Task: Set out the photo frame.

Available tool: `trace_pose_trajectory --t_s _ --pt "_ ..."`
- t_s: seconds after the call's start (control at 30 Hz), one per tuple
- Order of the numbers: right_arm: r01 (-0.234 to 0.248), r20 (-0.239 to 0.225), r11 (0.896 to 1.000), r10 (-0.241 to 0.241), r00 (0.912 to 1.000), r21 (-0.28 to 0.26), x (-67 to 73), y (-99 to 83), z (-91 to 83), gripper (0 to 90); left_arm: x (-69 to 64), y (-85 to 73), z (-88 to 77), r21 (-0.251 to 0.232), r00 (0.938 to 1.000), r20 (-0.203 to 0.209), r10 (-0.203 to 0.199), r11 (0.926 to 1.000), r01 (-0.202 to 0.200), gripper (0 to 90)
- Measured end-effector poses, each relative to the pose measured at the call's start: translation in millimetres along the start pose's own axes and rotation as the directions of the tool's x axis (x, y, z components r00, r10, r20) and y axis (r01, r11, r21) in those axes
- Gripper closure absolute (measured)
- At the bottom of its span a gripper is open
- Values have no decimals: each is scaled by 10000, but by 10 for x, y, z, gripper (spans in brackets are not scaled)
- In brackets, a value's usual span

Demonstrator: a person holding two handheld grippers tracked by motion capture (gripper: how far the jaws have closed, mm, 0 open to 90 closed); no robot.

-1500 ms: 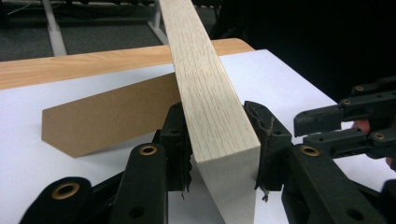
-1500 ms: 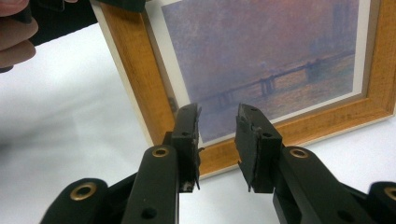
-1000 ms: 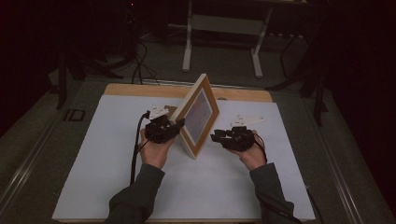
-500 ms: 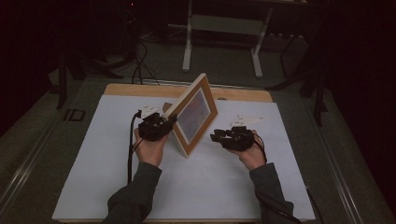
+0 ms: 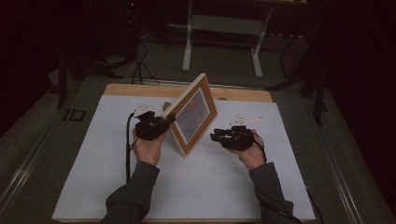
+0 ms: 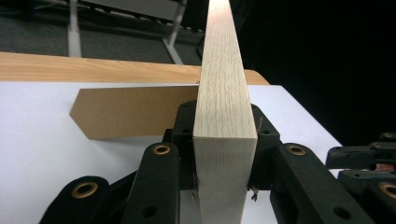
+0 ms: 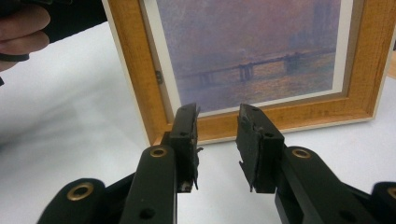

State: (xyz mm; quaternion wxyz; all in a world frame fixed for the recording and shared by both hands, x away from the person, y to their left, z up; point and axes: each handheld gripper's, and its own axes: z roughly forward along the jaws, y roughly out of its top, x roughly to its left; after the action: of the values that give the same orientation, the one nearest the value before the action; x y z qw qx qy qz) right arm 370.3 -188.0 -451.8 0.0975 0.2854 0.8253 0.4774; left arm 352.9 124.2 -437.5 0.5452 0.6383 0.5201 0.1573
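While the light-wood rectangular picture frame (image 5: pixel 191 114) stands tilted on its lower edge near the middle of the white-covered bench (image 5: pixel 93 186), the left tongs (image 5: pixel 161 125) close on its narrow side edge; the left gripper view shows both black pads pressed against the pale wood (image 6: pixel 224 140), the jaws having just been closing onto it. A brown card easel stand (image 6: pixel 126 112) projects from the back of the frame and lies toward the bench's far wooden edge (image 5: pixel 140 90).

The right tongs (image 5: pixel 217 137) hover just in front of the frame's printed face, jaws parted to a moderate gap and holding nothing; in the right gripper view (image 7: pixel 217 140) they point at the frame's lower rail without touching it.

Open room: broad bare white surface lies on the near side of both hands and to the left and right of them. Beyond the frame, the strip of bench up to the wooden edge is narrow.

Hidden or unclear: the frame's back is concealed in the high view except for a sliver of the stand. The right gripper view crops the top and right end of the frame. Whether the stand's tip rests on the bench cannot be told. The surroundings beyond the bench are dark, with only pale table legs (image 5: pixel 187 42) discernible.
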Motion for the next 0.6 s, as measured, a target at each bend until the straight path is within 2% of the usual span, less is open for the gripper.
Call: trace_pose_trajectory --t_s 0.3,0.6 --pt "-1 13 10000 1 10000 18 -3 2 -3 679 56 14 0 132 9981 513 -327 9994 321 720" --pt "16 39 10000 -16 10000 -40 -8 20 -8 677 93 25 -2 234 9964 793 -300 9993 283 720"
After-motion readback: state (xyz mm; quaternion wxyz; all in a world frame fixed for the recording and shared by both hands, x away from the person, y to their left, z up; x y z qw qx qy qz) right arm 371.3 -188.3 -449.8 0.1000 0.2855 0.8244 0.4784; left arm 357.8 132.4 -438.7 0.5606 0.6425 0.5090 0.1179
